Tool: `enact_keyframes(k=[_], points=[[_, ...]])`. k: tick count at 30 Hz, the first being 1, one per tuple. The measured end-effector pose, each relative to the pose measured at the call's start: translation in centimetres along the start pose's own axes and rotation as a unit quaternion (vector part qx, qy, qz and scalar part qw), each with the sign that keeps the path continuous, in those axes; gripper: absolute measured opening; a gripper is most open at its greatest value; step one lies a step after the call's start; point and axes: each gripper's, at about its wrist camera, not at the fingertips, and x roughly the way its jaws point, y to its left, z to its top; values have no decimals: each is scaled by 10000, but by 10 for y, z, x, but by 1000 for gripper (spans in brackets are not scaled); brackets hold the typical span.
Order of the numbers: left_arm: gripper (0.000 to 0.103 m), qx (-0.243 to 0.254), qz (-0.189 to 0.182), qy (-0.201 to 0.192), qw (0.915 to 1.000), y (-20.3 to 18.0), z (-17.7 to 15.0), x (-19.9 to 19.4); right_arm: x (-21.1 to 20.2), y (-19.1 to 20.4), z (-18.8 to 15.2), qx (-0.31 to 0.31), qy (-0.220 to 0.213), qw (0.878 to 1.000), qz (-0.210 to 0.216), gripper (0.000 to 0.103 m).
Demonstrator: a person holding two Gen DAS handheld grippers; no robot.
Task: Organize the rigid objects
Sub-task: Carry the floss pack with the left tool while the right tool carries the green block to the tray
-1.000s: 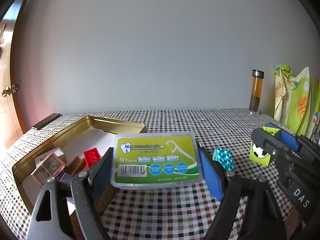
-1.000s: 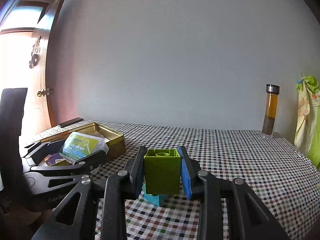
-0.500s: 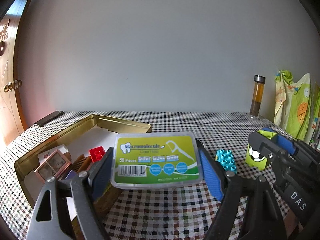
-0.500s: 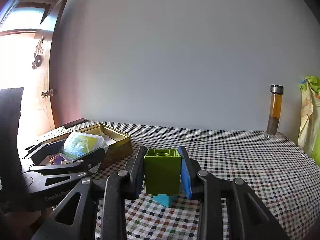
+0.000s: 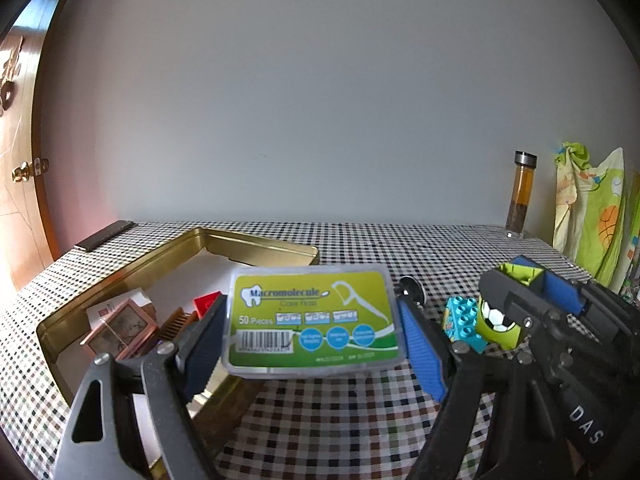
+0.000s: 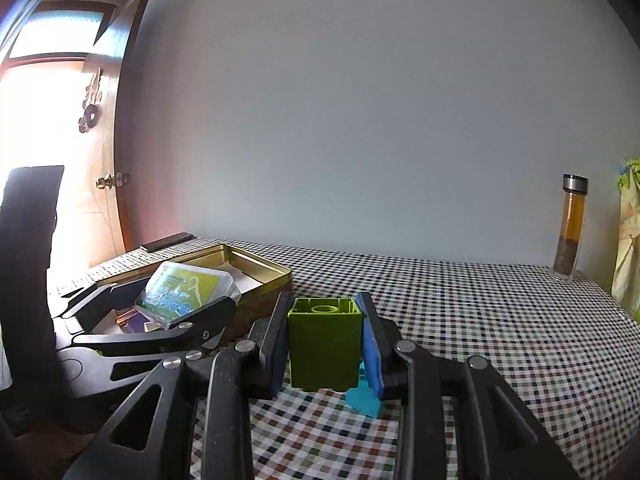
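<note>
Gold tin (image 5: 256,245): open on the left of the checked tabletop (image 5: 400,248); holds a pink clock (image 5: 120,330), a comb (image 5: 174,320), a red brick (image 5: 206,302)
Floss box (image 5: 314,320): clear lid, green label, clamped in the left tongs (image 5: 312,354) above the tin's near right rim
Green block (image 6: 324,344): hollow, gripped tight in the right tongs (image 6: 326,346)
Blue brick (image 5: 460,322): on the tabletop, just under the green block
</note>
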Motion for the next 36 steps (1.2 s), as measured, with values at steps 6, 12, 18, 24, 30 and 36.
enact_keyframes(k=[6, 12, 18, 24, 30, 36], points=[[82, -18, 59, -29, 10000, 8, 0, -1, 1, 6, 1, -17, 0, 10000, 52, 34], [82, -101, 127, -23, 9999, 17, 0, 0, 4, 12, 1, -45, 13, 9999, 99, 34], [82, -119, 245, -77, 9996, 26, 0, -2, 8, 19, 2, -50, 24, 9999, 152, 34], [82, -208, 331, -86, 9992, 37, 0, -4, 10, 26, 2, -87, 30, 9997, 206, 34], [82, -288, 377, -88, 9988, 44, 0, -5, 13, 33, 4, -121, 51, 9995, 270, 34], [82, -335, 431, -142, 9984, 52, -1, -7, 17, 37, 4, -140, 106, 9992, 349, 34]])
